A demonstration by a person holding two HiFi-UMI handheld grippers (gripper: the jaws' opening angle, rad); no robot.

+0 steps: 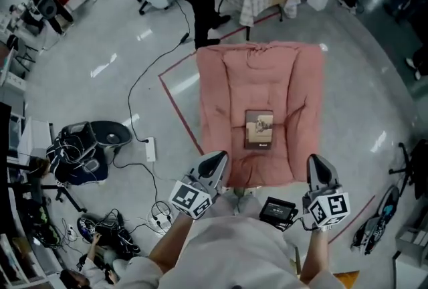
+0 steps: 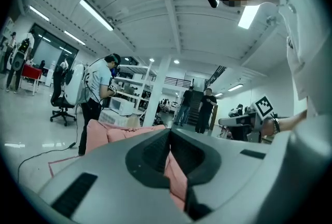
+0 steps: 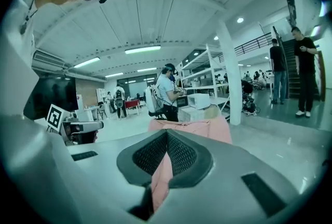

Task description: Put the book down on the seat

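Closest to the lens: person's pale shirt (image 1: 234, 247), both arms held out front.

Floor, far left: dark bag (image 1: 80, 150), white power strip (image 1: 151, 149) near it; neither belongs to the task.

Left gripper (image 1: 215, 162): fingers closed tip to tip, nothing between them; the left gripper view shows only pink padding through the slot behind the tips. It is held over the near edge of the seat (image 1: 227, 80), apart from the book (image 1: 259, 128).

Seat: pink quilted cushion, soft by its look.

Book: lies flat, cover up, about mid-seat and a little toward the near edge; touches neither gripper. Judgement: placement looks complete.

Right gripper (image 1: 319, 167): fingers likewise shut and empty; it is by the seat's near right corner, well apart from the book.

Handling note (judgement):
- The book looks thin, fairly stiff and light.
- The cover may be smooth, so a shallow pinch on the flat faces could slip.
- The cushion should give under pressure, so a lower finger can press in beneath an edge.
- The best hold is probably across the spine or one long edge, fingers set deep over the cover, not at a corner.
- Pages may sag or fan open if only the cover is caught.
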